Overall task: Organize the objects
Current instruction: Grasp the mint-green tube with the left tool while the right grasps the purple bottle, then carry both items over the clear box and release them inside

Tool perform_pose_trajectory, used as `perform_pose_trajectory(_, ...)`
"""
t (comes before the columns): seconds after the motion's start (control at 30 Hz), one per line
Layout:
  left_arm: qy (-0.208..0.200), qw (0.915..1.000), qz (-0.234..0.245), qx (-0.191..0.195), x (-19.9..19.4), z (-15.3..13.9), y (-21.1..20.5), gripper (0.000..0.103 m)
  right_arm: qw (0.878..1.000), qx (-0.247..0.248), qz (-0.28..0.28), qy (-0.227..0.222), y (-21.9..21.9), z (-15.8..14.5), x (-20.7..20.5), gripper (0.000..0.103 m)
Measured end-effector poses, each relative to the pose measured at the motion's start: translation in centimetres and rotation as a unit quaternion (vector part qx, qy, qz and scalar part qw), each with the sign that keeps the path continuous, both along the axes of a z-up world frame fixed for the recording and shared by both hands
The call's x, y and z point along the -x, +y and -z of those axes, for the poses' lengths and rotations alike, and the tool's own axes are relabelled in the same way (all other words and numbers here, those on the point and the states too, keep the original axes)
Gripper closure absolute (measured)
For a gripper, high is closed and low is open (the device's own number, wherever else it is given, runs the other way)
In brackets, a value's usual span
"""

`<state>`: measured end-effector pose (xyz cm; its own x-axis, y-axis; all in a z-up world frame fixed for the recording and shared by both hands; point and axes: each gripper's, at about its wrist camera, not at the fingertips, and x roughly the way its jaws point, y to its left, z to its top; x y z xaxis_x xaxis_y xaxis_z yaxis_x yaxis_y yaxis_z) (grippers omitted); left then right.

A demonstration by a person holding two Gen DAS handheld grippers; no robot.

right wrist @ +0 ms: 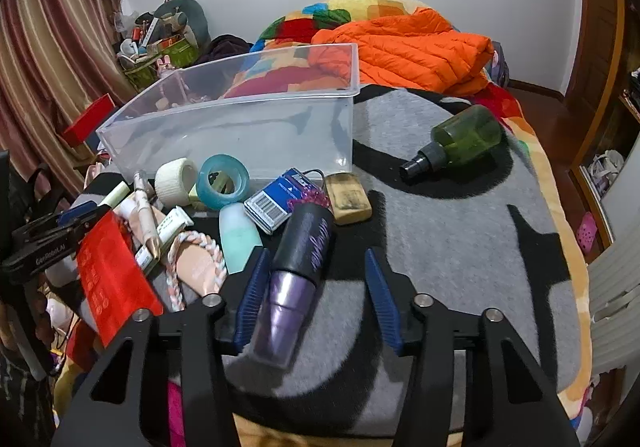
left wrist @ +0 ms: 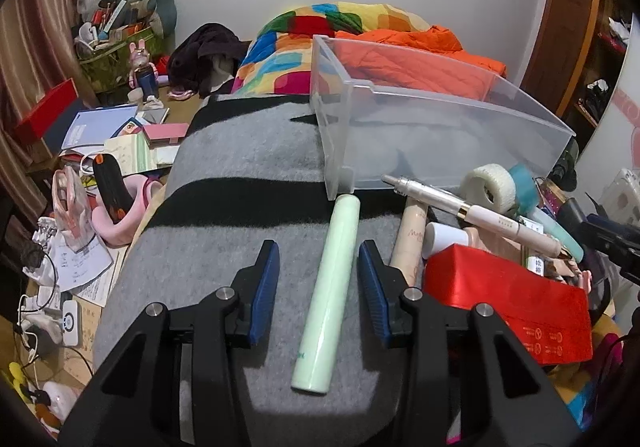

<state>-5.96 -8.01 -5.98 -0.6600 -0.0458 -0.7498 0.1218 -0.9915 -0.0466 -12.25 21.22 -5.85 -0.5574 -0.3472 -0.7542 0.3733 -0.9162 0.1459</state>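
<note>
Step in hand: double pick-up, both claws set around an item on the grey blanket [left wrist: 248, 151] of the bed; nothing is in the clear bin [left wrist: 440, 135] yet.

Left claw [left wrist: 319, 261]: partly open, pads on either side of the pale green tube [left wrist: 330, 287]. Clear gap on both sides; pads not pressing. The tube lies flat on the blanket, its far end almost at the near corner of the bin. The claw straddles it about mid-length, roughly in line with its axis.

To its right, the pile: cream pen [left wrist: 472, 213], white tape roll [left wrist: 490, 187], red packet [left wrist: 508, 299], all just in front of the bin.

Right claw [right wrist: 316, 267]: partly open around the black-and-purple bottle [right wrist: 296, 267]. The left pad looks to touch or nearly touch the bottle's side; the right pad stands well clear. Bottle off-centre, tilted across the gap. Not gripped, by my reading.

Farther right, a green spray bottle [right wrist: 460, 141] lies alone on the blanket.

Next move, judged: close both claws until the pads bear, the right one centring first, then lift and carry to the bin. Risk: round bodies rolling out of the pads.
</note>
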Motion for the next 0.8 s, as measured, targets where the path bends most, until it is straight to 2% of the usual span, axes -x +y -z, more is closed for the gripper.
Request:
perform_pose_trajectory(0.03,0.005,1.0,0.0,-0.001,0.1,0.1,0.0,0.074,1.0,-0.001,0.0,-0.001,-0.2,0.1,0.1,0.063)
perform_pose_trajectory(0.1,0.01,0.9999,-0.001,0.008,0.2,0.2,0.2,0.088,1.0,-0.001,-0.004,-0.005,-0.6,0.4,0.3,0.077)
perform_pose_trajectory(0.17,0.013,0.9997,-0.005,0.02,-0.2,0.1,0.4,0.088,1.0,-0.007,-0.002,0.002,-0.8,0.4,0.1,0.079)
perform_pose_trajectory(0.37,0.02,0.9997,-0.006,0.01,-1.1,-0.7,0.2,0.088,0.999,-0.018,0.0,0.029,-0.4,-0.7,-0.9,0.079)
perform_pose_trajectory(0.6,0.061,0.9981,0.007,-0.002,-1.9,-4.3,0.2,0.088,0.998,0.008,0.002,0.058,0.4,-3.9,-0.7,0.079)
perform_pose_trajectory(0.8,0.092,0.9953,0.028,-0.01,-1.0,-7.6,0.6,0.088,0.995,0.023,-0.013,0.091,-0.2,-7.0,0.6,0.079)
